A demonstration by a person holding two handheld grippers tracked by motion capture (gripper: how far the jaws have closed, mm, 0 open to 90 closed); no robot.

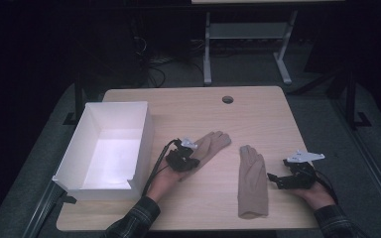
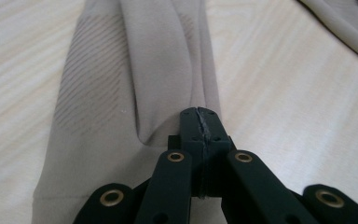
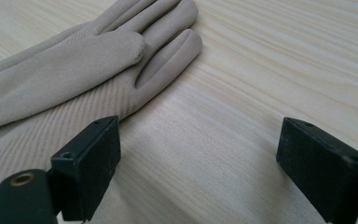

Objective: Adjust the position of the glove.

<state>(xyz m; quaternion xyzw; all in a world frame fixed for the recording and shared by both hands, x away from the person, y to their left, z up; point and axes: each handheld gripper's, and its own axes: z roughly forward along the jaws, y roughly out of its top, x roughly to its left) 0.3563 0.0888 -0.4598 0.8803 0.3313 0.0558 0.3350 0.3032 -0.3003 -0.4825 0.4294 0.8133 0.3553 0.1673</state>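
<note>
The wooden surface carries a white box at its left edge, and just right of it lies the left glove, long axis slanting away from the box. The right glove lies lengthwise, well apart. The left gripper, nearest the box, has its jaws pinched tight on the left glove's cuff end. The right gripper hovers beside the right glove, jaws wide, holding nothing.

Dim surroundings (lit tabletop), soft close-up focus

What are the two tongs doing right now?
Left tongs: shut on the left glove.
Right tongs: open, holding nothing, beside the right glove.
</note>
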